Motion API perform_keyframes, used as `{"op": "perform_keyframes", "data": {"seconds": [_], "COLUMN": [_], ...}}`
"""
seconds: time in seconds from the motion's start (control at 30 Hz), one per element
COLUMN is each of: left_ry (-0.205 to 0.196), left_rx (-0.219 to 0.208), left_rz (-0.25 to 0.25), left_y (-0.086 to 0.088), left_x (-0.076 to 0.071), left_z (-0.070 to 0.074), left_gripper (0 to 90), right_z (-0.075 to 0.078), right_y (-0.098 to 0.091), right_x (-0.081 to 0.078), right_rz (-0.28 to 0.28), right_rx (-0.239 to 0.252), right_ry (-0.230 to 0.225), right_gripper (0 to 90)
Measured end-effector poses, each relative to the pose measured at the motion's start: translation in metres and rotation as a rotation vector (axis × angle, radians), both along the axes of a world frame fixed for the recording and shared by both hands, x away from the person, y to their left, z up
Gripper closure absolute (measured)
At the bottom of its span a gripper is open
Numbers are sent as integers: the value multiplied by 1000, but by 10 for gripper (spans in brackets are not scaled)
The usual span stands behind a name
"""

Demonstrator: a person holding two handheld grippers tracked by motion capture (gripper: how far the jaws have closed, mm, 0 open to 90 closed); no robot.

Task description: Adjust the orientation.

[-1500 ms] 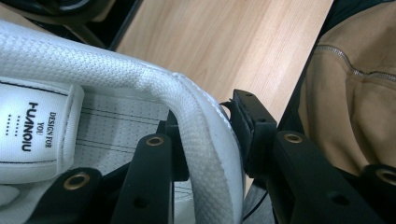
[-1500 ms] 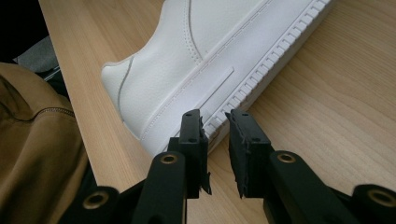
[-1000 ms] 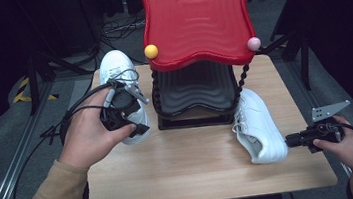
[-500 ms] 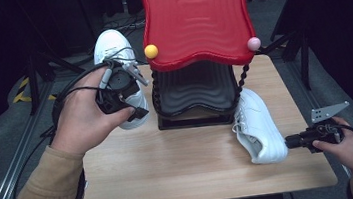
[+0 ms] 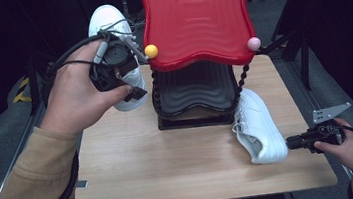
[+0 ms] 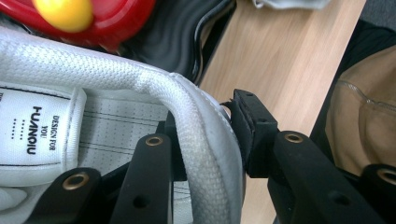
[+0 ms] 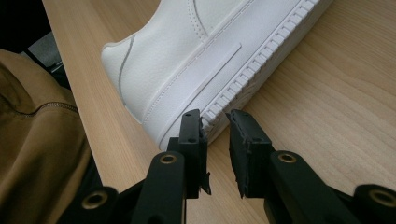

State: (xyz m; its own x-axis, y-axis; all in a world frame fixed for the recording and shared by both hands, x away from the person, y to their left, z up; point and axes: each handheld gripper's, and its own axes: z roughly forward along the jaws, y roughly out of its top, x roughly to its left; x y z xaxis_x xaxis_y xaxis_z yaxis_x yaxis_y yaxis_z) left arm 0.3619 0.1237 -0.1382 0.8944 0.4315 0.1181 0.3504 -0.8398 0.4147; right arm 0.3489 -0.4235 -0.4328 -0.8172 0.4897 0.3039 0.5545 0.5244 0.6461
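**Holding one white shoe up by its back rim**

Lifting the left shoe point(image 5: 110, 21) is easy, I think, because it looks light. Its back rim is soft and padded, so it squashes a bit. My left gripper point(image 6: 224, 135) pinches that rim, one jaw inside the shoe and one outside. The rim is a good spot to grab; the smooth sides look slippery. The shoe hangs up in the air near the red wavy tray point(image 5: 195, 19) of the rack.

The other shoe point(image 5: 258, 125) lies on the wooden table point(image 5: 172, 165), just beside the black tray point(image 5: 194, 95). My right gripper point(image 7: 216, 140) sits by its heel, jaws a little apart, holding nothing.
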Motion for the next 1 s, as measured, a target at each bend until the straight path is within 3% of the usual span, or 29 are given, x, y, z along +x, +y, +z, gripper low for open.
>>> {"op": "perform_keyframes", "data": {"seconds": [0.17,0.33,0.67,1.0], "left_ry": [-12,-42,-70,-83], "left_rx": [-45,-21,-8,14], "left_rz": [-44,-58,-168,-209], "left_y": [-2,-13,-39,-68], "left_x": [5,9,26,48], "left_z": [21,34,47,50], "left_gripper": [692,692,690,689], "right_z": [2,2,1,6], "right_y": [-2,-4,-6,-16], "right_x": [-3,-5,-11,-24], "right_rz": [-4,-6,-14,-44], "right_rx": [6,8,3,6], "right_ry": [-5,-6,-5,-20], "right_gripper": [751,751,751,750]}}
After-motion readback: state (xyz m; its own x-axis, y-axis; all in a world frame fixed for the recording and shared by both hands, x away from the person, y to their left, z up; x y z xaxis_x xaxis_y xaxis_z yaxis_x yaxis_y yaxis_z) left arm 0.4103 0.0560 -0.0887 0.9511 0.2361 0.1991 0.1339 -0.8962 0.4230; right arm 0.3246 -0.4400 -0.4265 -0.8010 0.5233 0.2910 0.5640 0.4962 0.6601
